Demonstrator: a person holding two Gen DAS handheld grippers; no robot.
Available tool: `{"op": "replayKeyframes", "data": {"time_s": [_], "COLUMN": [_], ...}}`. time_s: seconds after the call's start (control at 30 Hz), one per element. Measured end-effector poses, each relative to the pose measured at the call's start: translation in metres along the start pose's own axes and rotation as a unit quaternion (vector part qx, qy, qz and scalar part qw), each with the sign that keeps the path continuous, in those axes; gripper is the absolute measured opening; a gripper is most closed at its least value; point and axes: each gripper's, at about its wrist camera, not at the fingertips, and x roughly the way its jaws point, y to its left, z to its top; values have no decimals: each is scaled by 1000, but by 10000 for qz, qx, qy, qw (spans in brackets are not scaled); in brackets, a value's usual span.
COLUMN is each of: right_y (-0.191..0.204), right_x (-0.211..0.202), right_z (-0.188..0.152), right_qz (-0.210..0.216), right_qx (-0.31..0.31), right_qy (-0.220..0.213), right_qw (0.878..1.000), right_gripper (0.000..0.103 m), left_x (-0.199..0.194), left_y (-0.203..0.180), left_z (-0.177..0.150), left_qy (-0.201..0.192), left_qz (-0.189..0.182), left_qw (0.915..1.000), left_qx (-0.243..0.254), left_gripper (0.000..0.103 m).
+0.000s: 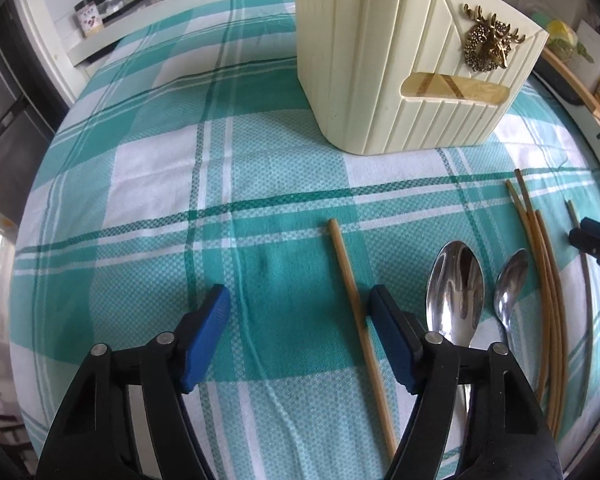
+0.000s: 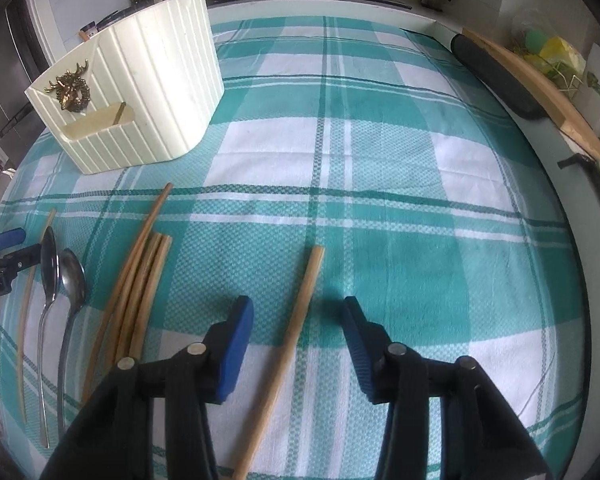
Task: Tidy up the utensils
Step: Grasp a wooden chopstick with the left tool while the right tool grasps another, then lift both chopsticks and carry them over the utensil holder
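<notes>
Pickup step in hand: one chopstick bracketed by spread left gripper, another chopstick by spread right gripper; neither pinched. Closing required, then transfer to holder.

- A teal-and-white checked tablecloth is covering my table.
- A cream utensil holder is standing at upper right in my left view.
- Two spoons and loose chopsticks are lying at lower right.
</notes>
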Motion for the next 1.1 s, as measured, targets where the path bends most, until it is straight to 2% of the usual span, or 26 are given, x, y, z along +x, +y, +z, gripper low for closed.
{"op": "replayKeyframes", "data": {"time_s": [0.03,0.1,0.13,0.2,0.27,0.4,0.6,0.9,1.1], "right_y": [0,-1,-2,-5,-7,-11,-11,1,12], "right_x": [2,5,6,8,8,-9,-81,-202,-249], "right_z": [4,11,14,18,18,18,15,-17,-38], "right_qz": [-26,-45,-32,49,161,580,912,1120,1030], "right_qx": [13,90,149,291,400,609,516,97,-54], "right_qy": [15,42,44,31,-8,-312,-1035,-2192,-2823], "right_qw": [10000,9999,9999,9996,9991,9960,9891,9692,9538], "right_gripper": [35,15,11,8,7,7,7,7,7], "left_x": [1,1,1,1,0,-14,-86,-217,-262], "left_y": [-1,-5,-7,-9,-11,-9,-1,16,20], "left_z": [3,7,9,10,10,7,-1,-35,-53], "left_qy": [3,-11,-26,-64,-94,-219,-989,-2198,-2662], "left_qz": [-1,-27,-28,-52,-90,-169,-175,-545,-813], "left_qw": [10000,10000,10000,10000,9999,9995,9948,9737,9601], "left_qx": [7,55,54,43,34,-155,-175,-234,-288], "left_gripper": [66,50,46,23,8,5,4,4,4]}}
